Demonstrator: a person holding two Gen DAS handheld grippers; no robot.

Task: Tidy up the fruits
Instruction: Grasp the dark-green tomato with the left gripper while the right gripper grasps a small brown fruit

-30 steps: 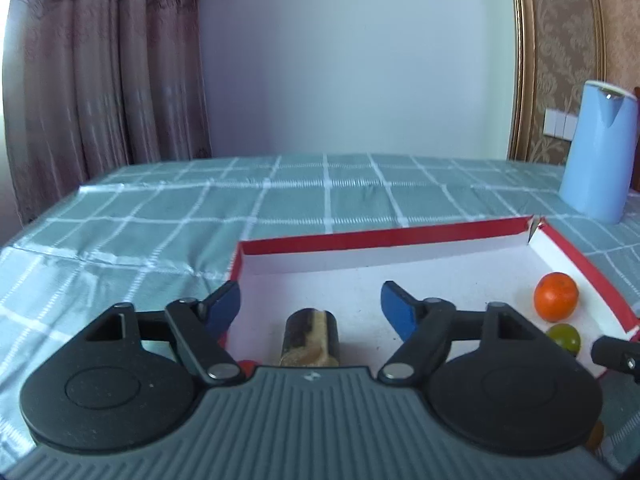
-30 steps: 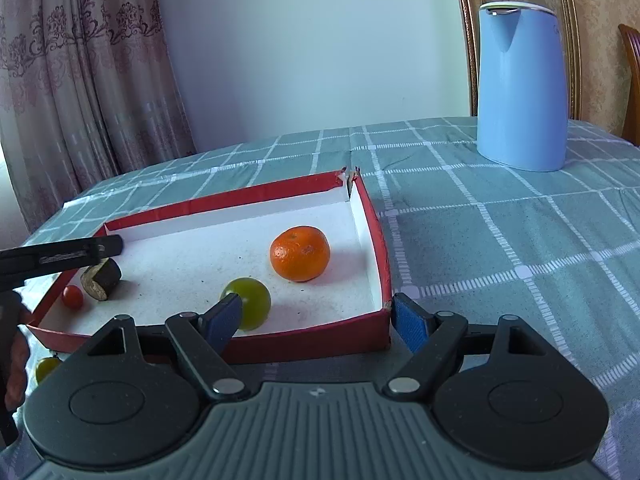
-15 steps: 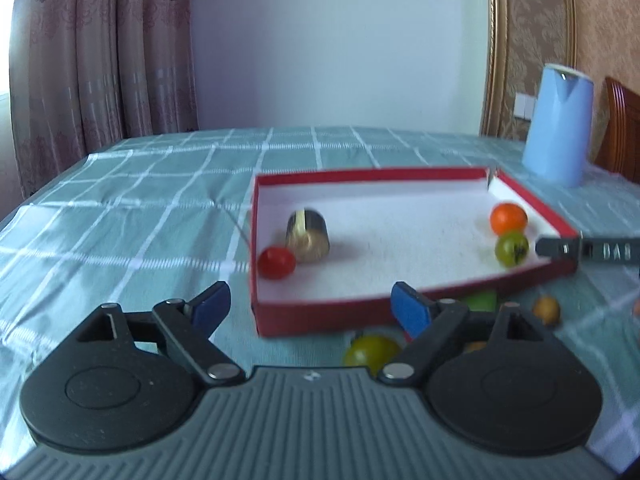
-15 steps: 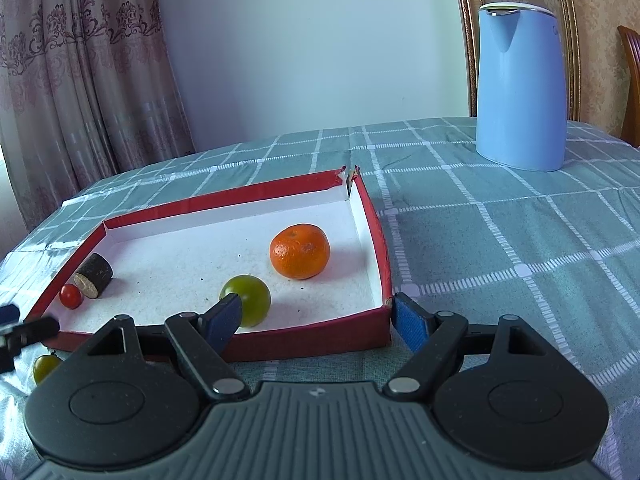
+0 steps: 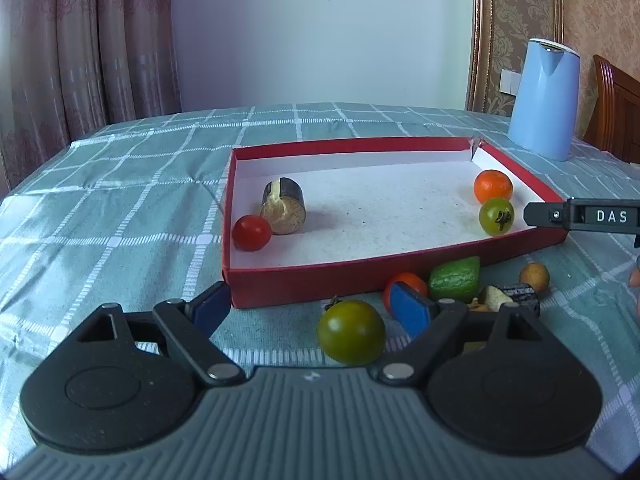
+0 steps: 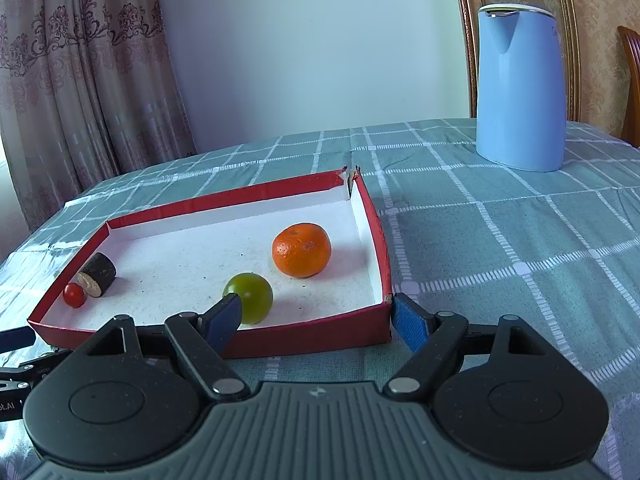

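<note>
Red cardboard walls frame a shallow white-floored box (image 5: 352,276) on a desk (image 5: 120,208) covered with a teal checked cloth. Inside it, at the left end, a red cherry tomato (image 5: 252,233) touches a short dark cylinder with a pale cut face (image 5: 283,206). At the opposite end a mandarin (image 5: 493,186) lies near the far corner, with a green tomato (image 5: 496,216) just in front of it.

Outside the box, along its near wall, more pieces lie on the cloth: a large green tomato (image 5: 351,331), a red tomato (image 5: 404,282) partly hidden by a blue pad, a green cucumber chunk (image 5: 455,279), a dark piece with a pale end (image 5: 510,295) and a small tan round fruit (image 5: 533,276).

Left gripper (image 5: 310,305) hovers low before the box, its fingers wide and empty, the large green tomato lying between them but untouched. Right gripper (image 6: 316,318) holds at the box's near right corner, its fingers also wide apart and gripping nothing. A blue kettle (image 6: 520,88) stands well behind the box.
</note>
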